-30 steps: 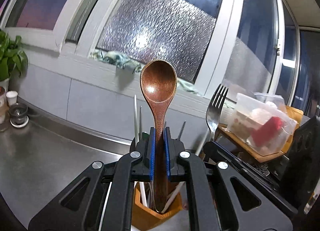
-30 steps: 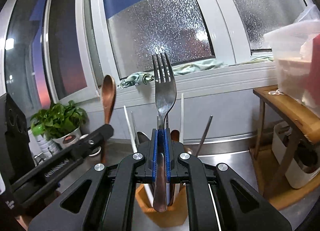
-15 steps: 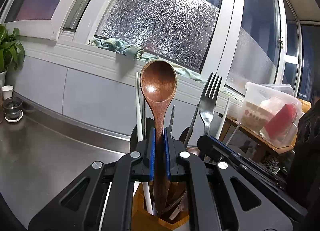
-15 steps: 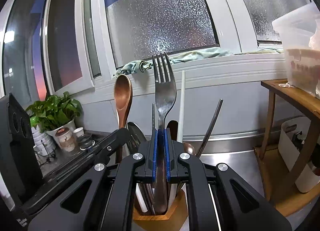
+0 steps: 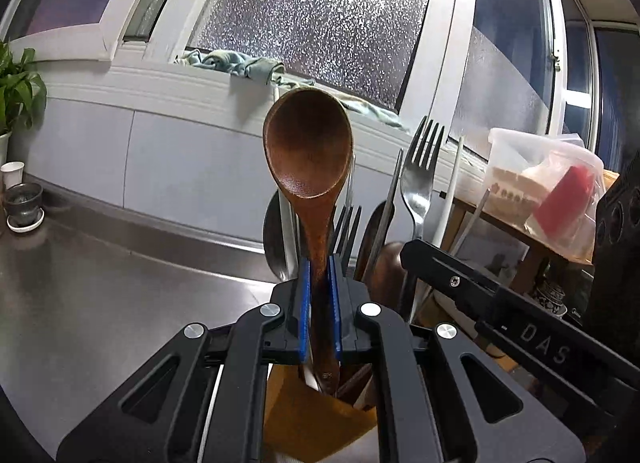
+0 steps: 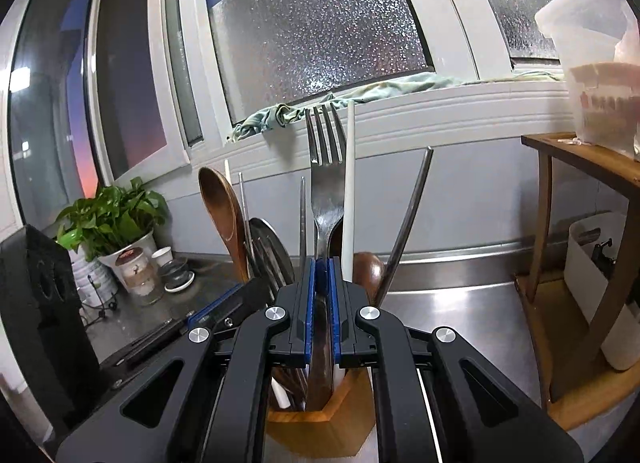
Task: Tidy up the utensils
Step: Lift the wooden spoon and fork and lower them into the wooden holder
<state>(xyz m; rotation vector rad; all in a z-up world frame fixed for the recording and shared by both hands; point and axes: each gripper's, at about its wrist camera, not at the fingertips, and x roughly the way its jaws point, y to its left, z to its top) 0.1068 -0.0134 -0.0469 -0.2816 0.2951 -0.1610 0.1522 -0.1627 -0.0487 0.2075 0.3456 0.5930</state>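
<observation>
My left gripper (image 5: pixel 319 275) is shut on a brown wooden spoon (image 5: pixel 308 151), held upright with its handle down inside the wooden utensil holder (image 5: pixel 308 423). My right gripper (image 6: pixel 321 275) is shut on a metal fork (image 6: pixel 326 167), also upright with its handle inside the same holder (image 6: pixel 320 431). The fork shows in the left wrist view (image 5: pixel 422 171) and the spoon in the right wrist view (image 6: pixel 220 203). The holder also contains white chopsticks (image 6: pixel 348 183), metal chopsticks (image 6: pixel 408 215) and other spoons.
The holder stands on a steel counter (image 5: pixel 100 295). A potted plant (image 6: pixel 112 219) and small cups (image 6: pixel 176 275) sit at the left. A wooden shelf (image 6: pixel 580 155) with a plastic box (image 5: pixel 540 175) stands at the right. A cloth (image 6: pixel 328 103) lies on the window sill.
Both grippers have lowered, bringing the spoon and fork handles deeper into the holder. The two grippers have come closer together.
</observation>
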